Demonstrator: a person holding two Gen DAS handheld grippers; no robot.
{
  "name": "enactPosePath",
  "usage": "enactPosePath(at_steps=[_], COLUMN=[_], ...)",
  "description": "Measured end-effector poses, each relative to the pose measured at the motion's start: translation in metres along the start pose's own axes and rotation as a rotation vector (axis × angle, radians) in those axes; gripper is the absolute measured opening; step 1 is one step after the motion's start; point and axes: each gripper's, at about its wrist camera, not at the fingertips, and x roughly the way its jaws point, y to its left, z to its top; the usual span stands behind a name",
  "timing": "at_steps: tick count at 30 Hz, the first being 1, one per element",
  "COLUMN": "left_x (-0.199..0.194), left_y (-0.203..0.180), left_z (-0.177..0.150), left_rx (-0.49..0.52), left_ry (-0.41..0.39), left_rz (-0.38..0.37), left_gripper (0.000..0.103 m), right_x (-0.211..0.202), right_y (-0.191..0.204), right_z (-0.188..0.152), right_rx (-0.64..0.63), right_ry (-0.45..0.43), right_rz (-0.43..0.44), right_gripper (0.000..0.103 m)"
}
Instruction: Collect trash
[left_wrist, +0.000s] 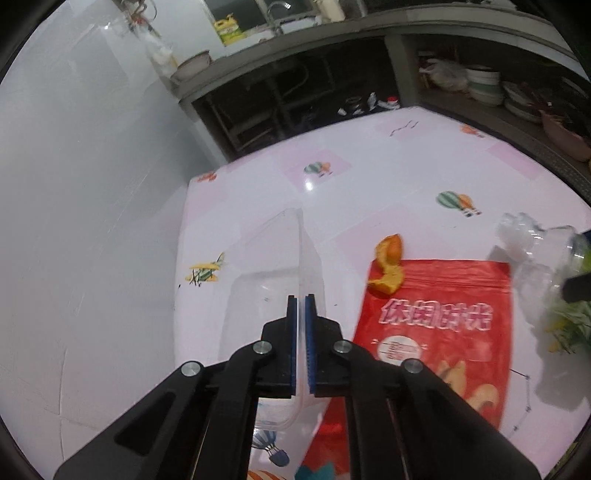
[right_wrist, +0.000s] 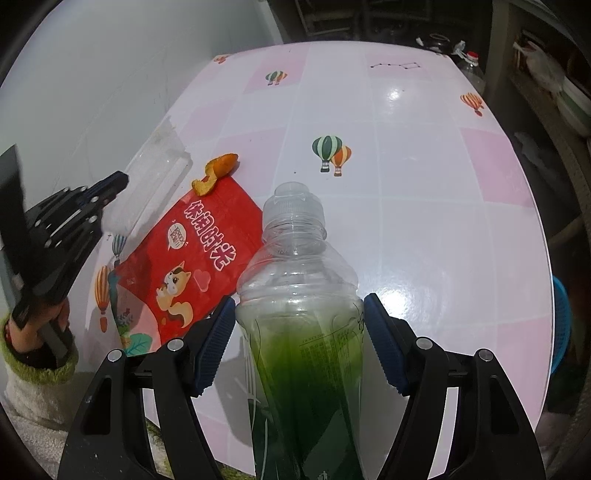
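1. A glossy table (right_wrist: 424, 192) with pink and white squares and balloon prints stands by a white wall.
2. The left gripper (left_wrist: 301, 306) is pinched on the rim of a clear rectangular plastic container (left_wrist: 258, 291) at the table's left edge.
3. The right gripper (right_wrist: 300, 343) clamps a clear plastic bottle with a green label (right_wrist: 299, 332), lying near the front edge.
4. Between them lies a flat red snack pouch (right_wrist: 192, 266); curled orange peel (right_wrist: 216, 173) touches its far corner.

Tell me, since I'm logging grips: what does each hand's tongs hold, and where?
Left tongs pinch the thin rim of the clear plastic box. Right tongs grip the bottle around its green-labelled body.
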Motion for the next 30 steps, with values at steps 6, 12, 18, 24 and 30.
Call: enactPosePath(at_steps=[6, 12, 18, 24, 30], left_x=[-0.011, -0.042, -0.012, 0.017, 0.042], left_y=[0.020, 0.013, -0.023, -0.043, -0.050], left_z=[0.000, 0.012, 0.032, 0.046, 0.057], left_rx=[-0.120, -0.165, -0.115, -0.090, -0.090], left_ry=[-0.017, -0.123, -0.021, 0.051, 0.129], left_rz=[-0.074, -0.292, -0.327, -0.293, -0.226], left_gripper=[0.037, 0.043, 0.043, 0.043, 0.043], right_x=[-0.001, 0.000, -0.001, -0.002, 0.001], right_y=[-0.001, -0.004, -0.008, -0.015, -0.021], right_z=[0.000, 0.001, -0.001, 0.000, 0.003], right_rx=[-0.001, 0.002, 0.018, 0.031, 0.042], right_ry=[0.000, -0.003, -0.013, -0.015, -0.021], right_rz=[0.004, 0.010, 0.024, 0.054, 0.107], right_gripper=[0.067, 0.067, 0.067, 0.067, 0.067])
